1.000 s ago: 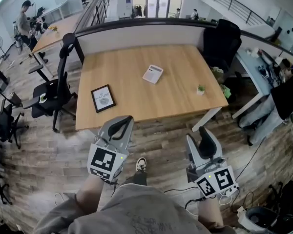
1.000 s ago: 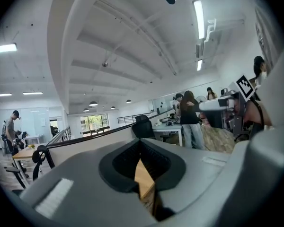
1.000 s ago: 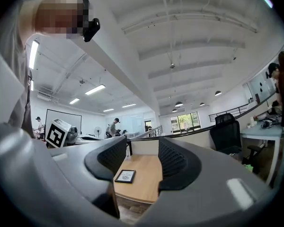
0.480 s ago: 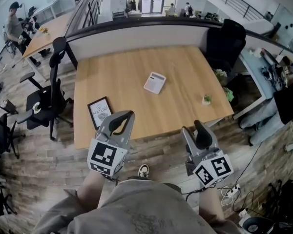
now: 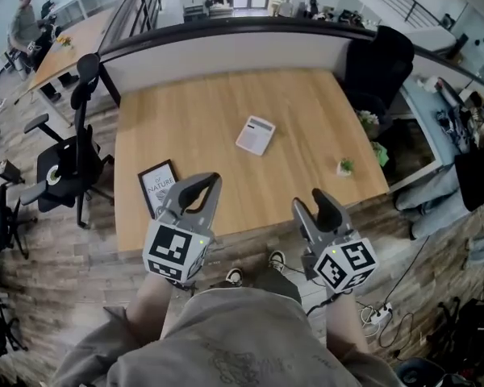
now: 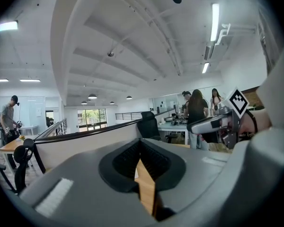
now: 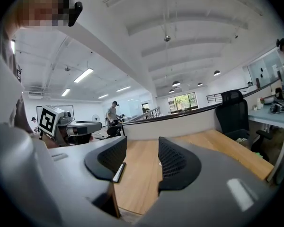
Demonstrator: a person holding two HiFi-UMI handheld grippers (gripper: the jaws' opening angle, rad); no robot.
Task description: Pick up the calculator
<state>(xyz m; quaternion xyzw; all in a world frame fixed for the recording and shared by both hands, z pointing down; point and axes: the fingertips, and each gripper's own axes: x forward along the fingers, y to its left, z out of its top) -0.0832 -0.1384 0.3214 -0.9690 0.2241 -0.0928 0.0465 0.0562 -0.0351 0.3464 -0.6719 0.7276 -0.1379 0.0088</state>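
Note:
The calculator [image 5: 255, 135], white with a dark screen strip, lies flat near the middle of the wooden table [image 5: 306, 111], seen in the head view. Both grippers hover over the table's near edge, well short of it. My left gripper [image 5: 212, 181] has its jaws together with nothing between them, and its own view [image 6: 139, 144] shows the pads meeting. My right gripper [image 5: 308, 200] stands open and empty, with bare table showing through the gap in its own view [image 7: 142, 151]. Neither gripper view shows the calculator clearly.
A black-framed picture [image 5: 157, 187] lies at the table's near left, just ahead of the left gripper. A small potted plant [image 5: 345, 166] stands at the near right. Black office chairs [image 5: 64, 164] flank the table, and a low partition [image 5: 226, 51] runs along its far edge.
The person has stepped up to the table. Both grippers have moved forward from over the floor to the table's near edge, and the right one has swung inward. Jaw states look unchanged.

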